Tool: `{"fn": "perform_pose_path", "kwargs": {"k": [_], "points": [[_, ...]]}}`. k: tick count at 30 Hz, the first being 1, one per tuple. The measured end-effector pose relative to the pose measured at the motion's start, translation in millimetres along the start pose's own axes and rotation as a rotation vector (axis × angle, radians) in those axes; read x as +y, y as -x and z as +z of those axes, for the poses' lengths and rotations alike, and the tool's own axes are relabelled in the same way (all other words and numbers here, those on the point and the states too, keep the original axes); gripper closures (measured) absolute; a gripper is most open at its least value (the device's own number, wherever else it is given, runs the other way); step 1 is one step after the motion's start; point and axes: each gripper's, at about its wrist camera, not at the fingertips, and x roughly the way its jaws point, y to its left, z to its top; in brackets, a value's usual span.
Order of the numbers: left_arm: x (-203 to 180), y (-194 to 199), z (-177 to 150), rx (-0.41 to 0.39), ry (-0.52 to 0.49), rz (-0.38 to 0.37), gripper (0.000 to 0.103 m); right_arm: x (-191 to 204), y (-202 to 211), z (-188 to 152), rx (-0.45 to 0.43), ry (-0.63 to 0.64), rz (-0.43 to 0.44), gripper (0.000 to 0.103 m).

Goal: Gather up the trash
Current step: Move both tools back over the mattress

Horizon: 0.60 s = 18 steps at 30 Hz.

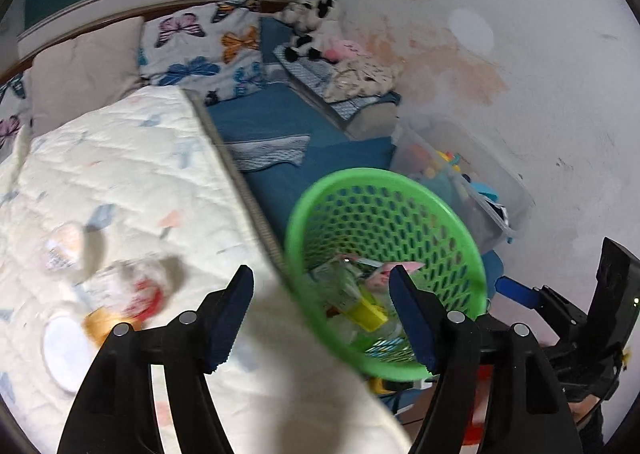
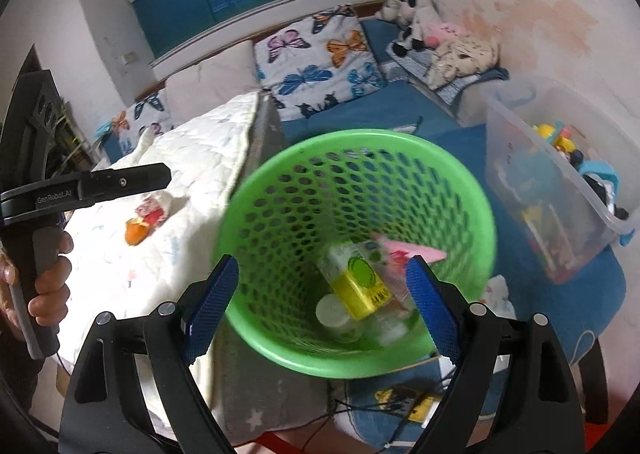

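Observation:
A green mesh basket (image 2: 248, 206) stands beside the bed and holds a yellow-green bottle (image 2: 356, 286), a pink wrapper (image 2: 408, 254) and a white lid (image 2: 332, 310). My right gripper (image 2: 322, 308) hovers open over the basket's near rim, with nothing between its pads. My left gripper (image 1: 324, 320) is open and empty, over the quilt's edge and the basket (image 1: 304, 214). On the quilt, left of it, lie a crumpled red-and-white wrapper (image 1: 132, 290), an orange peel (image 1: 100, 324), a white lid (image 1: 64, 350) and a small cup (image 1: 60, 250). The peel (image 2: 136, 234) and wrapper (image 2: 154, 210) also show in the right wrist view.
A white quilt (image 1: 140, 174) covers the bed, with butterfly pillows (image 1: 200, 50) at its head. A clear plastic bin of toys (image 2: 560, 190) stands right of the basket by the wall. Plush toys (image 1: 312, 30) sit on blue bedding. A hand (image 2: 48, 266) holds the left gripper's handle.

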Motion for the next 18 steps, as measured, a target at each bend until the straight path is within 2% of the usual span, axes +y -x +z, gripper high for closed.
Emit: {"fn": "perform_pose_path", "kwargs": {"k": [9,18], "points": [[90,40,-32,-0.033,0.129,0.132,0.035,53,-27,12,0.034,0.068,0.098,0.017],[162,69,-64,-0.041,0.247,0.217,0.035,114,-60,26,0.066,0.159,0.185,0.017]]}}
